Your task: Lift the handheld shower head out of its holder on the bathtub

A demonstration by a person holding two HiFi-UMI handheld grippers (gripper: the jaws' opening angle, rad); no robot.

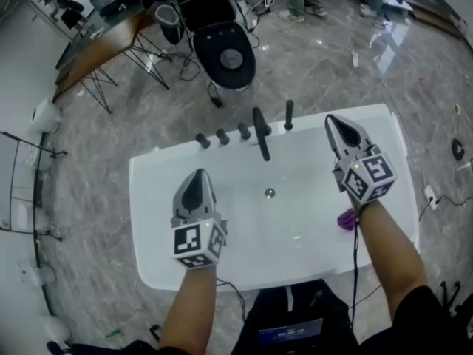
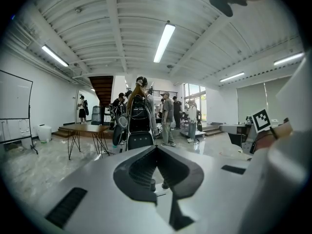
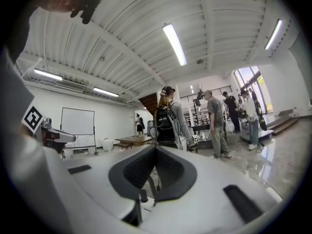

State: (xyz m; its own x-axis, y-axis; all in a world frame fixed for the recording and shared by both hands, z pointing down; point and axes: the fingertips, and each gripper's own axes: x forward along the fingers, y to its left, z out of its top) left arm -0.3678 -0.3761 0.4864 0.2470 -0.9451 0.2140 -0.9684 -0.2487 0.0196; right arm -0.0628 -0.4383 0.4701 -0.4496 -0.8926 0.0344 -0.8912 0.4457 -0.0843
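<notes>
Head view: looked steeply down on a white bathtub (image 1: pixel 146 224) standing on a grey marble floor (image 1: pixel 89 139). Found a row of black fittings along the tub's far rim: three knobs (image 1: pixel 222 135), a long spout (image 1: pixel 261 135) reaching out over the basin, and the handheld shower head (image 1: pixel 289 114) at the row's right end. Read the shower head as a slim, matte black stick, upright in its holder, with nothing touching it. Noted a round drain (image 1: pixel 270 193) at mid-basin.

Held the left gripper (image 1: pixel 198 176) over the tub's near-left part, jaws together and empty in the left gripper view. Held the right gripper (image 1: pixel 336 123) above the tub's far-right corner, near the shower head but apart from it, tips likewise met on nothing in the right gripper view. Saw a small purple item (image 1: pixel 346 219) by the right wrist, kind unclear.
</notes>
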